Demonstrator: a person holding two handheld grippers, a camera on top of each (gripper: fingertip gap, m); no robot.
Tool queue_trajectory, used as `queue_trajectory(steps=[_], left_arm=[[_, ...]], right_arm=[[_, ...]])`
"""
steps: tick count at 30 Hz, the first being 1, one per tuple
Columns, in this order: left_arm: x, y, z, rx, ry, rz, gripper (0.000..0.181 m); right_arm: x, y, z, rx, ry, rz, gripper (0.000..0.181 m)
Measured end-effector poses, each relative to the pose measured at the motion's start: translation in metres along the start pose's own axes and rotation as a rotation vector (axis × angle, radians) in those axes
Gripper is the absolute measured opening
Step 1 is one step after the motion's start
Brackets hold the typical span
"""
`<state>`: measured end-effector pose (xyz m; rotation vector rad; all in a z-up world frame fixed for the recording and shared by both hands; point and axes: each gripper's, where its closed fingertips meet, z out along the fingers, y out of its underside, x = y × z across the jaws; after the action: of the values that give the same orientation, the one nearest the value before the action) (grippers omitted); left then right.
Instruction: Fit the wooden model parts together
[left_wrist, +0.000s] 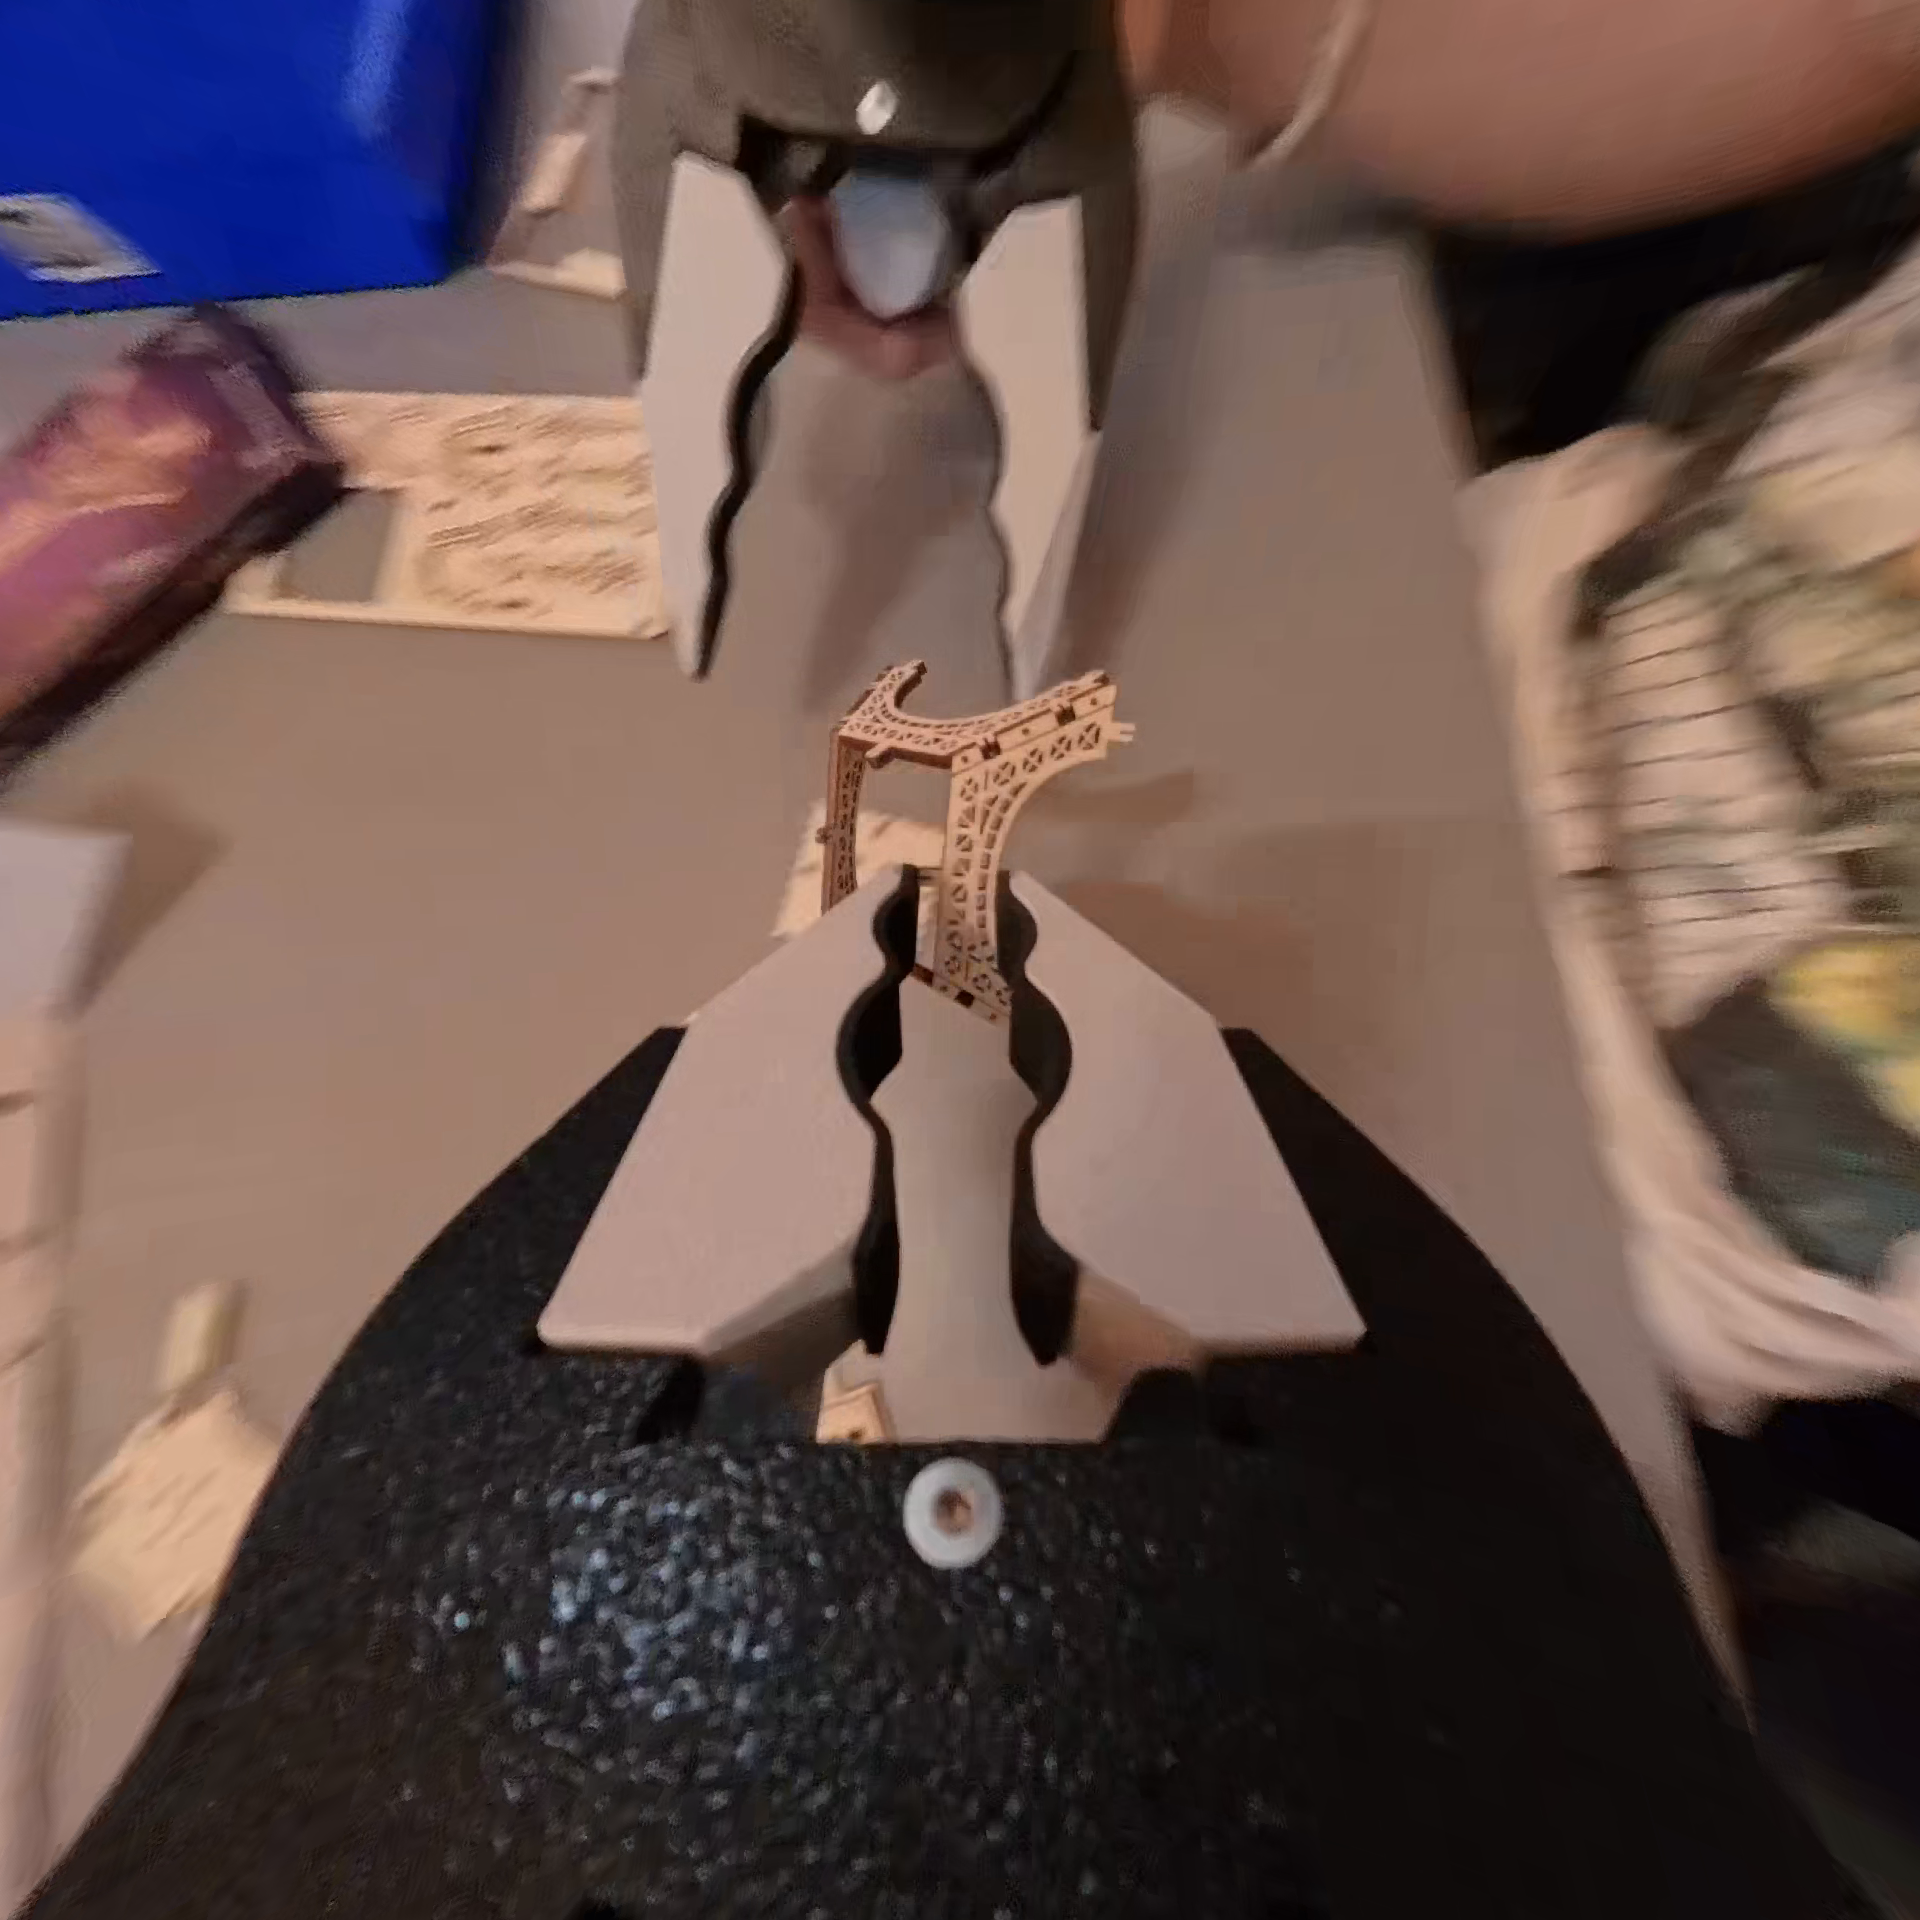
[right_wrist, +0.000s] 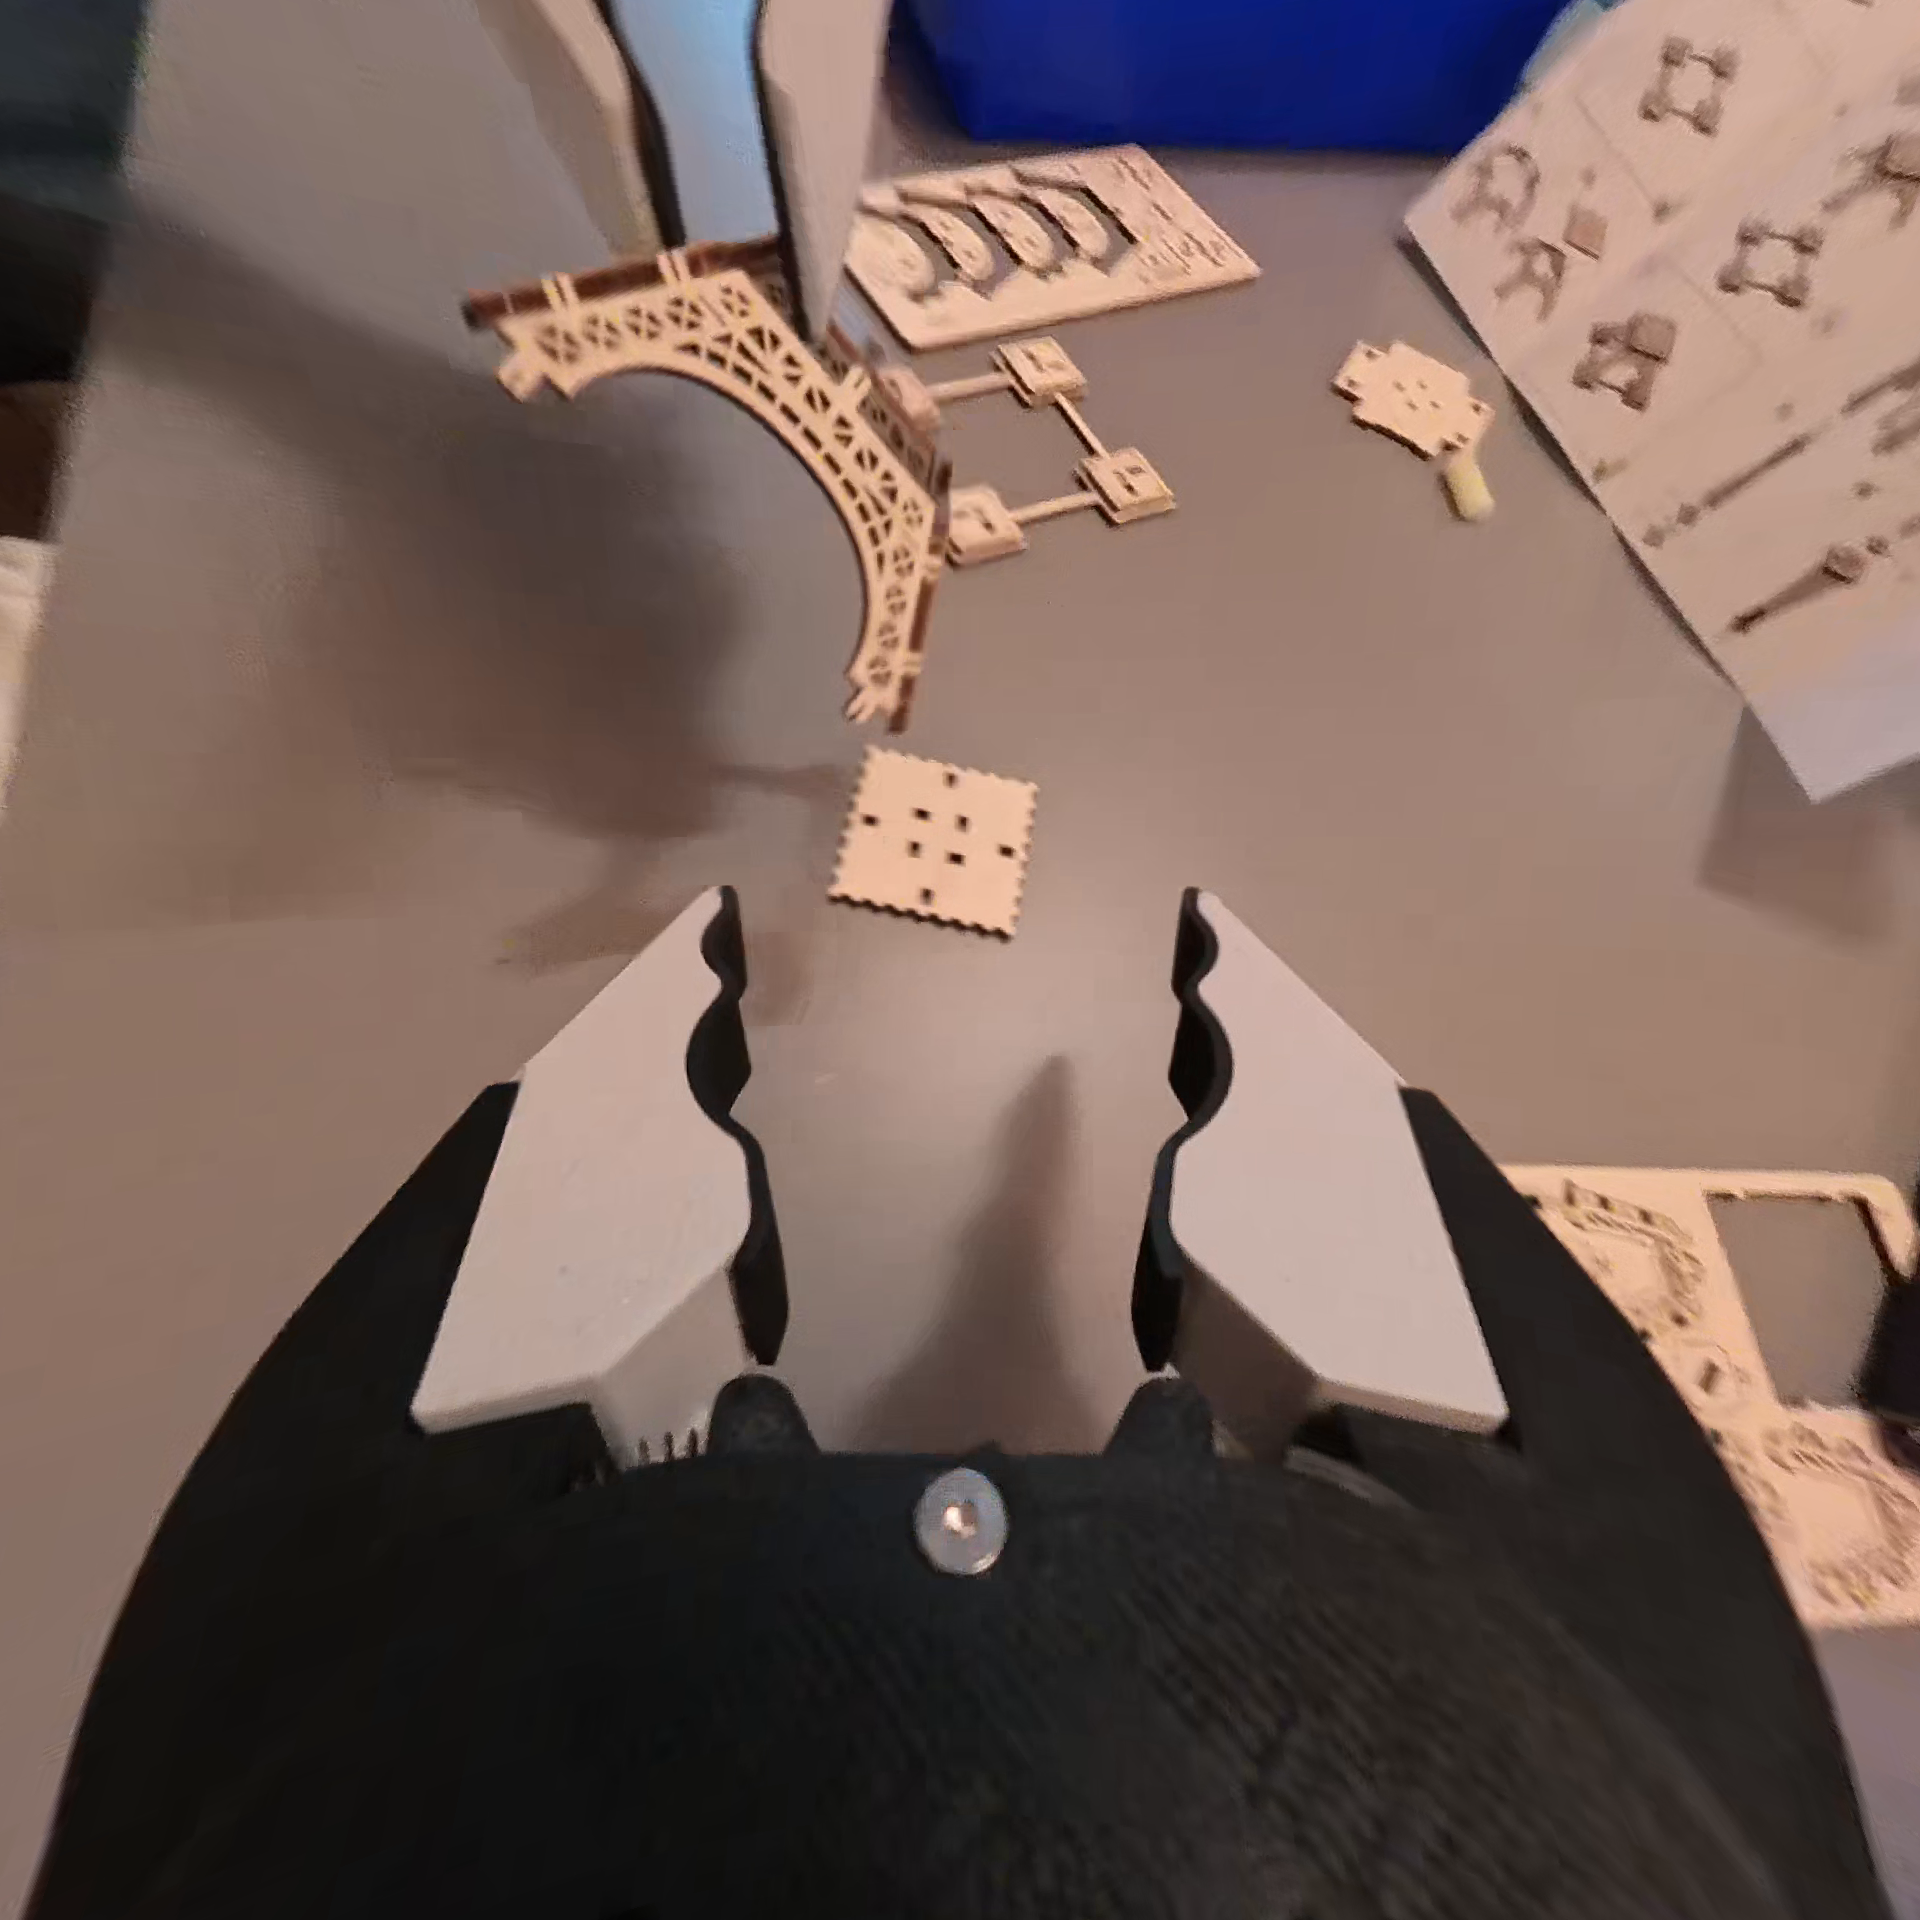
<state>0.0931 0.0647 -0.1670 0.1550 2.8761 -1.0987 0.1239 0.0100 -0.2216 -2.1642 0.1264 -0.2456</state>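
My left gripper (left_wrist: 961, 894) is shut on a wooden lattice arch assembly (left_wrist: 977, 810) and holds it upright above the grey table. In the right wrist view the same assembly (right_wrist: 727, 327) hangs from the left gripper (right_wrist: 738, 260) at the top left. My right gripper (right_wrist: 958, 899) is open and empty. A square wooden plate with slots (right_wrist: 935, 842) lies flat on the table just beyond its fingertips. In the left wrist view the right gripper (left_wrist: 862, 665) faces me, open, just behind the assembly.
A wooden frame with small squares (right_wrist: 1060, 447), a small notched plate (right_wrist: 1413, 400), a part sheet (right_wrist: 1049, 239) and an instruction sheet (right_wrist: 1714, 364) lie farther back. A blue box (right_wrist: 1195, 73) stands behind. A punched sheet (right_wrist: 1662, 1299) lies at the right. A purple box (left_wrist: 135, 499) sits at the left. Left tips to right tips: about 9 cm.
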Motion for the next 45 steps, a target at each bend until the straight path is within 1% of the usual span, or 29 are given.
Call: queue_trajectory(steps=[1, 3, 5, 7, 10, 13, 14, 17, 20, 22, 23, 26, 28, 29, 31, 32, 33, 34, 36, 37, 39, 41, 42, 44, 45], left_arm=[[0.006, -0.007, -0.002, 0.029, 0.137, -0.051, 0.011], [0.014, -0.013, -0.006, 0.036, 0.418, -0.138, 0.011], [0.013, -0.012, -0.003, 0.02, 0.61, -0.178, 0.011], [0.013, -0.01, 0.004, 0.002, 0.799, -0.22, 0.011], [0.006, -0.005, 0.019, -0.052, 0.987, -0.311, 0.011], [0.0, 0.009, 0.031, -0.16, 1.083, -0.361, 0.011], [-0.004, 0.01, 0.034, -0.181, 1.095, -0.376, 0.011], [-0.017, 0.016, 0.049, -0.24, 1.064, -0.411, 0.011], [-0.023, 0.024, 0.055, -0.308, 1.061, -0.438, 0.011], [-0.031, 0.033, 0.062, -0.372, 1.011, -0.44, 0.013], [-0.035, 0.036, 0.065, -0.391, 0.98, -0.441, 0.017], [-0.043, 0.037, 0.07, -0.396, 0.91, -0.402, 0.025], [-0.049, 0.043, 0.071, -0.411, 0.838, -0.363, 0.037], [-0.053, 0.046, 0.072, -0.415, 0.793, -0.34, 0.04], [-0.061, 0.046, 0.07, -0.37, 0.718, -0.301, 0.044], [-0.066, 0.043, 0.069, -0.338, 0.667, -0.295, 0.047], [-0.073, 0.042, 0.068, -0.314, 0.594, -0.297, 0.045], [-0.08, 0.039, 0.066, -0.284, 0.508, -0.291, 0.041], [-0.081, 0.025, 0.059, -0.197, 0.36, -0.26, 0.034], [-0.075, 0.018, 0.055, -0.167, 0.302, -0.259, 0.03], [-0.049, 0.01, 0.051, -0.146, 0.239, -0.245, 0.022], [-0.029, 0.016, 0.059, -0.21, 0.125, -0.215, 0.015], [-0.024, 0.022, 0.064, -0.255, 0.048, -0.186, 0.012], [-0.021, 0.028, 0.073, -0.308, -0.085, -0.12, 0.012], [-0.025, 0.031, 0.076, -0.325, -0.153, -0.108, 0.012]], right_arm=[[-0.003, -0.004, -0.003, 0.036, -0.03, 0.014, 0.081], [-0.011, -0.01, -0.009, 0.081, -0.101, 0.047, 0.082], [-0.017, -0.014, -0.013, 0.128, -0.139, 0.061, 0.08], [-0.021, -0.012, -0.012, 0.143, -0.164, 0.074, 0.08], [-0.018, -0.003, -0.006, 0.117, -0.149, 0.088, 0.078], [-0.02, -0.001, -0.002, 0.116, -0.159, 0.085, 0.077], [-0.019, 0.0, 0.0, 0.106, -0.154, 0.081, 0.077], [-0.017, 0.005, 0.003, 0.093, -0.156, 0.073, 0.079], [-0.011, 0.003, 0.007, 0.11, -0.119, 0.068, 0.078], [-0.012, 0.004, 0.009, 0.102, -0.118, 0.048, 0.077], [-0.012, 0.005, 0.011, 0.093, -0.11, 0.034, 0.077], [-0.015, 0.008, 0.014, 0.064, -0.107, 0.007, 0.075], [-0.017, 0.007, 0.016, 0.06, -0.112, -0.006, 0.072], [-0.018, 0.006, 0.017, 0.063, -0.11, -0.015, 0.069], [-0.019, 0.005, 0.019, 0.06, -0.107, -0.025, 0.067], [-0.019, 0.006, 0.02, 0.055, -0.105, -0.028, 0.065], [-0.019, 0.005, 0.021, 0.053, -0.099, -0.034, 0.062], [-0.018, 0.006, 0.021, 0.051, -0.082, -0.043, 0.06], [-0.012, 0.007, 0.02, 0.037, -0.041, -0.057, 0.055], [-0.01, 0.006, 0.017, 0.031, -0.022, -0.069, 0.053], [-0.005, 0.004, 0.011, 0.036, 0.012, -0.089, 0.052], [-0.003, 0.004, 0.004, 0.024, 0.0, -0.075, 0.053], [0.001, 0.006, 0.001, 0.02, 0.009, -0.068, 0.053], [0.009, 0.012, -0.003, 0.0, 0.011, -0.039, 0.056], [0.014, 0.016, -0.003, -0.014, 0.015, -0.018, 0.058]])
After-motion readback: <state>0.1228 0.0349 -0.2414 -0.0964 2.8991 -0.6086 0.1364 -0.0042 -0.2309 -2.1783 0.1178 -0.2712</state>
